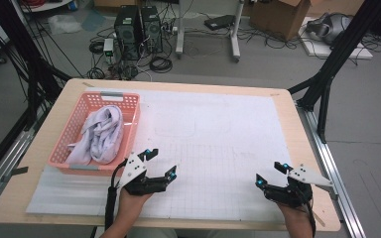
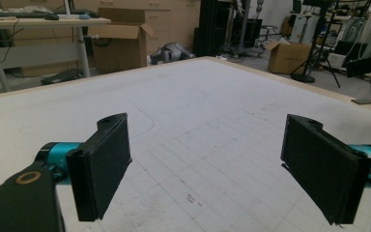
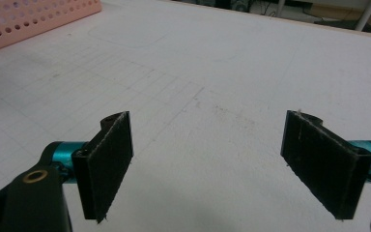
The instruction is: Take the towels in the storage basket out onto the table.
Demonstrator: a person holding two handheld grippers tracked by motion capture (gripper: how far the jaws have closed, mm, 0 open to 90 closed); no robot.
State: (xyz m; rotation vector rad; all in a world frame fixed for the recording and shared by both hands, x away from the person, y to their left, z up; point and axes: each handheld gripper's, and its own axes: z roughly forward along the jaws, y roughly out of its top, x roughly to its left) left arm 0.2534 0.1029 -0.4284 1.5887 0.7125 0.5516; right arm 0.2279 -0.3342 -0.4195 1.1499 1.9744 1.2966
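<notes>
High view: the white cloth [image 1: 100,134] lies in the pink basket [image 1: 67,130] at eleven o'clock from the left gripper [image 1: 161,164], the nearer one. Left gripper view: jaws wide, empty. Right gripper view: the right gripper [image 3: 205,166] gapes empty.

Cardboard boxes [image 1: 283,15], computer towers [image 1: 139,30] behind.

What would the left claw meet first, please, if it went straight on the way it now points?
Probably nothing but the white mat: the left claw stands open, and bare mat runs ahead to the table's far edge. The basket lies off to its side in the high view.
</notes>
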